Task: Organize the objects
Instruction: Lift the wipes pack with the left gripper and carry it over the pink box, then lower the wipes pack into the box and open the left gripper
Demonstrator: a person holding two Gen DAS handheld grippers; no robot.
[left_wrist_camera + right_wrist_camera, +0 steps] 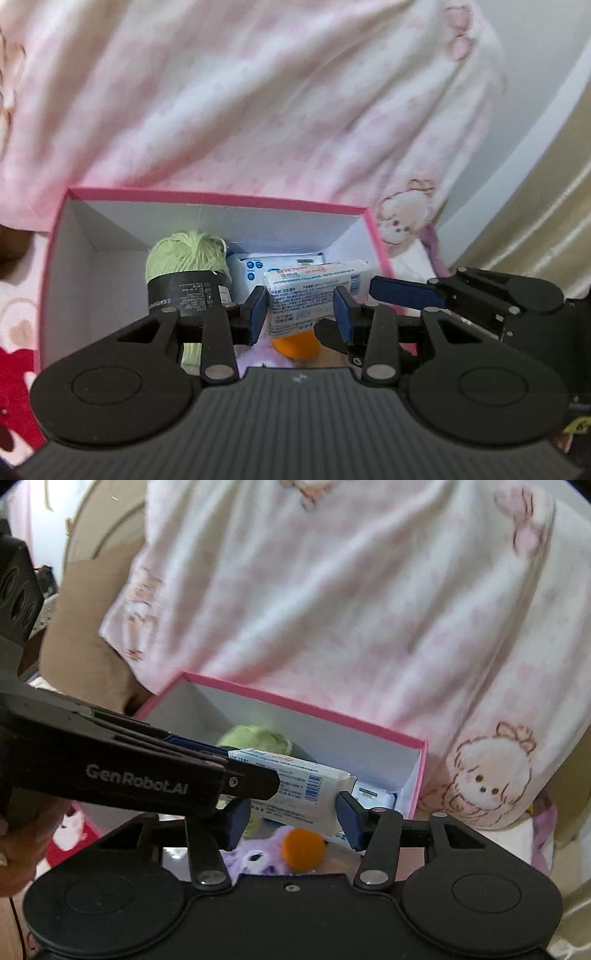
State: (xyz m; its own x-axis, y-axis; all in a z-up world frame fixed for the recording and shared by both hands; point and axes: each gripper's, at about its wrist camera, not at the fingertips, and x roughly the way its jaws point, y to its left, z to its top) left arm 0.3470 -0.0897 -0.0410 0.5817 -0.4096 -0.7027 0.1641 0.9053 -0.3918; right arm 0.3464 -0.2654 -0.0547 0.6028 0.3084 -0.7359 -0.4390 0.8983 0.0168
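Box [55, 236] left corner free; yarn [184, 254], packets [295, 266] crowd the rest.

My box [221, 197] is bright pink on its rim and outer walls and plain white-grey inside. At its far left lies a pale green yarn ball [184, 254] wrapped in a black label with small white print. The tissue pack [314, 291] between my blue pads [258, 314] is white with blue lettering, a blue barcode and a touch of red. Near me sits an orange pompom [303, 849] on a lilac plush toy [255, 860]. Behind everything spreads a pink-and-white checked blanket [258, 110] printed with cream cartoon bears. My grippers' bodies are black.
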